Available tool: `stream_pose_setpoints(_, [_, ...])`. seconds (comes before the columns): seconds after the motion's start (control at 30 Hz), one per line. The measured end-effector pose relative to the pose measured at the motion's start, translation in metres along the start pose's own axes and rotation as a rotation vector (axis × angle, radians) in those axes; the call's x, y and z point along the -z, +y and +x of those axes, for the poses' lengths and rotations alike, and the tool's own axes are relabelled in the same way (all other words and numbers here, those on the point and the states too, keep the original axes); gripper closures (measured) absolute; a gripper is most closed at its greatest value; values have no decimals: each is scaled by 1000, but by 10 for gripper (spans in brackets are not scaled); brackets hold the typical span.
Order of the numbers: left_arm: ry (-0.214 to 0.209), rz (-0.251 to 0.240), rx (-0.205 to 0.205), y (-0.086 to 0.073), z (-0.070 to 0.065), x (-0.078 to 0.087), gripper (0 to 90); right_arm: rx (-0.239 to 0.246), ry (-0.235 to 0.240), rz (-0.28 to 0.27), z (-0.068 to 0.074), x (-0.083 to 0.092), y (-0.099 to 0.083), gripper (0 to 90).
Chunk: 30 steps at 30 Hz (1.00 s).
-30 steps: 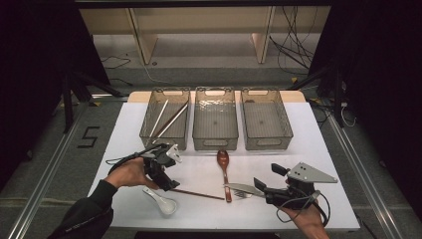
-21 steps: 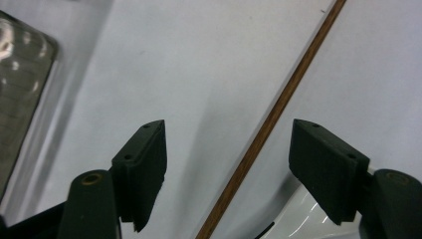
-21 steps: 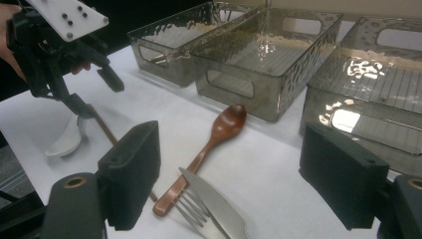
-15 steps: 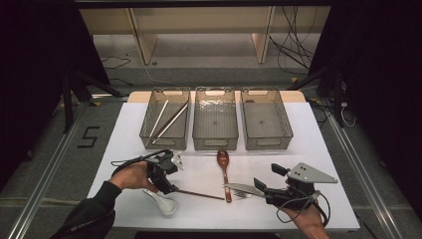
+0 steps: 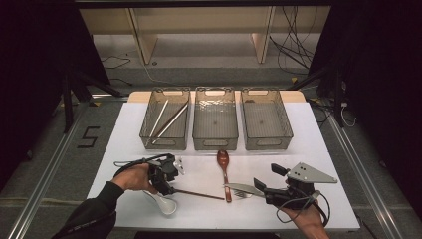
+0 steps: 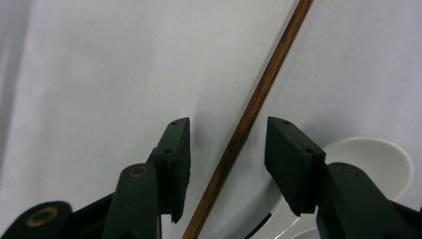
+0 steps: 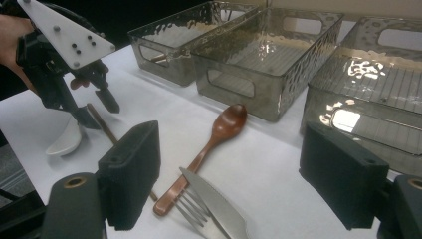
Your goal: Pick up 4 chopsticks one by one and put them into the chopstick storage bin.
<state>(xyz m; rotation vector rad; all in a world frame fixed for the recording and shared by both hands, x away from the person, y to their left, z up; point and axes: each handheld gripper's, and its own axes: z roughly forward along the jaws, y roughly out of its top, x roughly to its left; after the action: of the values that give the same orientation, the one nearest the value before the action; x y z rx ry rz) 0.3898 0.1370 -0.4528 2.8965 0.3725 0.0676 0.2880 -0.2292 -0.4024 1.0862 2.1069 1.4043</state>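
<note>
Left gripper: the left gripper (image 5: 166, 186) points down at the near left part of the white tabletop (image 5: 303, 149), held in the person's left hand (image 5: 132, 178).
Left jaws: they have just been closing and stand part-way apart; the brown chopstick (image 6: 251, 112) runs between the pads with a gap on each side, neither pad touching it.
Chopstick: it lies flat on the tabletop, stretching from under the left gripper toward the wooden spoon (image 5: 223, 163).
White spoon: the white spoon (image 5: 165, 204) lies just beside the left gripper, its bowl partly behind one jaw in the left gripper view.
Right gripper: the right gripper (image 5: 266, 188) rests low at the near right, jaws wide apart, nothing between them.
Cutlery: a knife (image 7: 214, 204) and fork (image 7: 191, 209) lie just ahead of the right jaws, crossing the wooden spoon's handle.
Bins: three clear bins (image 5: 215, 142) stand in a row at the far side; the left one holds two metal chopsticks (image 5: 170, 121).
</note>
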Motion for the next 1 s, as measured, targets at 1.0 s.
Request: stream_pose_setpoints(1.0, [-21,44,-69,-1,-1,-7,730,-1,2,1,0,0,0,251])
